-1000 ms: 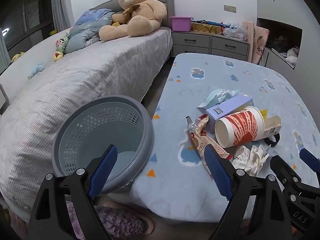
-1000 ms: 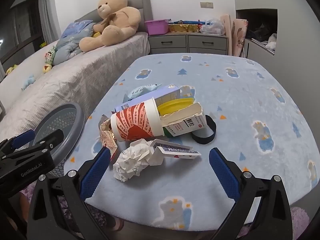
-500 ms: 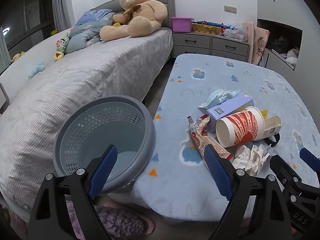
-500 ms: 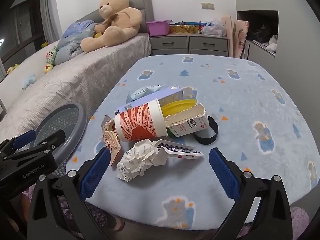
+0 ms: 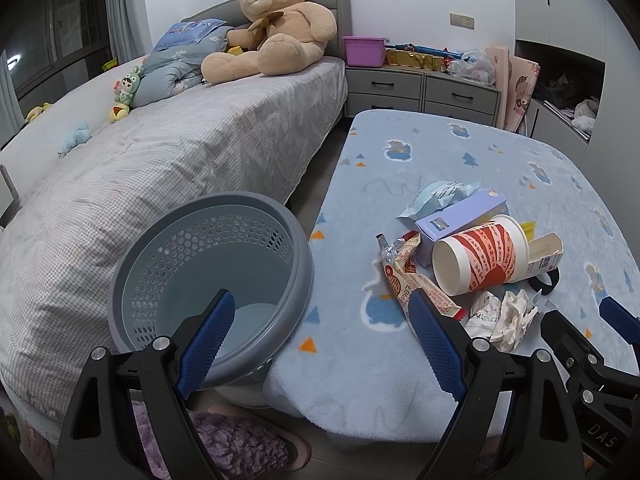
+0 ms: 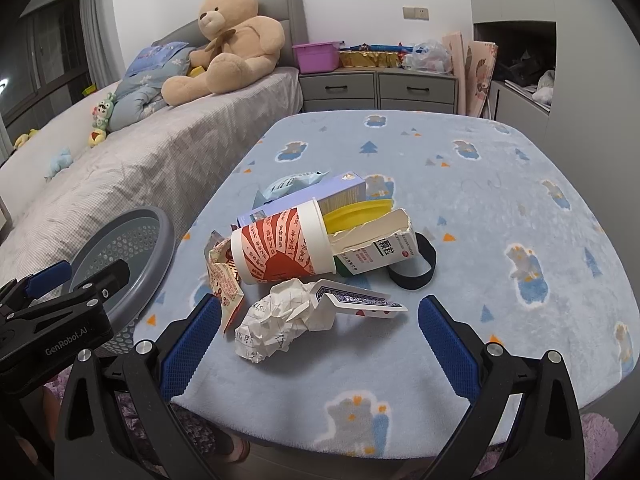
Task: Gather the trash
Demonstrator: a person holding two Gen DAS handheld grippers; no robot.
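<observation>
A pile of trash lies on the blue blanket-covered table (image 6: 500,184): a red and white paper cup (image 6: 284,246) on its side, crumpled paper (image 6: 280,320), a torn white carton (image 6: 376,246), a purple box (image 6: 320,196) and a snack wrapper (image 6: 224,276). The cup (image 5: 478,258) and crumpled paper (image 5: 504,316) also show in the left wrist view. A grey perforated bin (image 5: 212,284) stands at the table's left edge. My left gripper (image 5: 320,336) is open and empty, between bin and table. My right gripper (image 6: 320,336) is open and empty, just short of the crumpled paper.
A bed (image 5: 160,168) with a large teddy bear (image 5: 276,20) runs along the left. Grey drawers (image 6: 380,88) with a purple tub stand at the back. A black band (image 6: 416,264) lies beside the carton. Purple slippers (image 5: 236,444) show below the bin.
Both grippers have shifted slightly; the trash pile sits a little further right in the right wrist view. Both stay open and nothing has been picked up.
</observation>
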